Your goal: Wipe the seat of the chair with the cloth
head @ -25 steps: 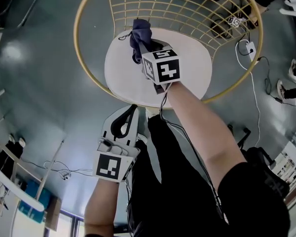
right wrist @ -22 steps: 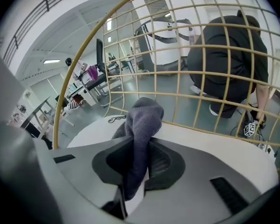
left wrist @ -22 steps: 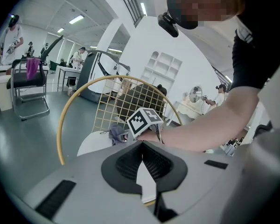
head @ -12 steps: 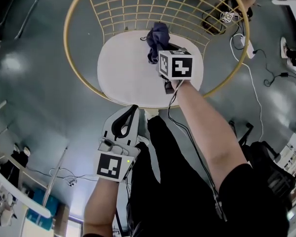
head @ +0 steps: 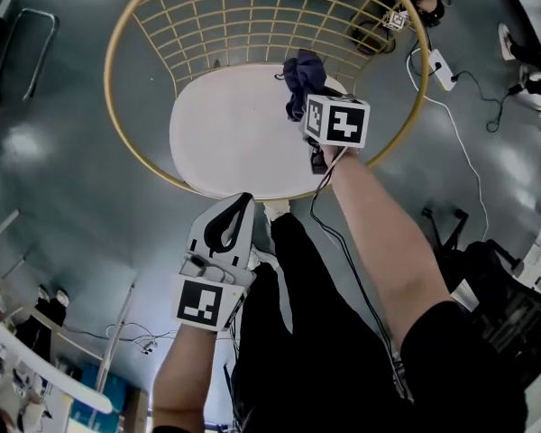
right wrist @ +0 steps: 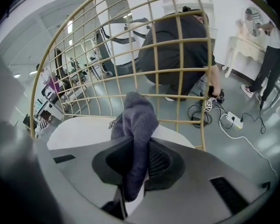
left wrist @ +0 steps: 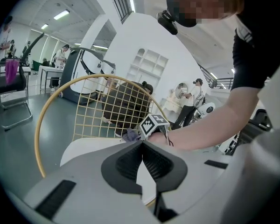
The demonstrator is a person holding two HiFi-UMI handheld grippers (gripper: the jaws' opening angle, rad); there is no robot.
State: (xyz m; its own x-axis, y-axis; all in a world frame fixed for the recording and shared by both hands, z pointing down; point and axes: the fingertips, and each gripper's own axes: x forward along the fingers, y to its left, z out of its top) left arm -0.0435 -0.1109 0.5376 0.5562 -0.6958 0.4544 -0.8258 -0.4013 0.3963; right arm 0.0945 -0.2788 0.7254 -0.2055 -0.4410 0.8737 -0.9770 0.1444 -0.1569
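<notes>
The chair has a gold wire back and a round white seat. My right gripper is over the seat's back right part, shut on a dark blue cloth that bunches up ahead of its marker cube. In the right gripper view the cloth is pinched between the jaws of my right gripper, with the seat below and the wire back close ahead. My left gripper hangs off the seat's front edge, shut with nothing in it.
A white power strip and cables lie on the grey floor right of the chair. A person in black crouches behind the wire back. A black chair stands far left. Dark bags sit at the lower right.
My right gripper has carried the cloth across the seat from its left back part to its right back part. The left gripper has stayed where it was.
</notes>
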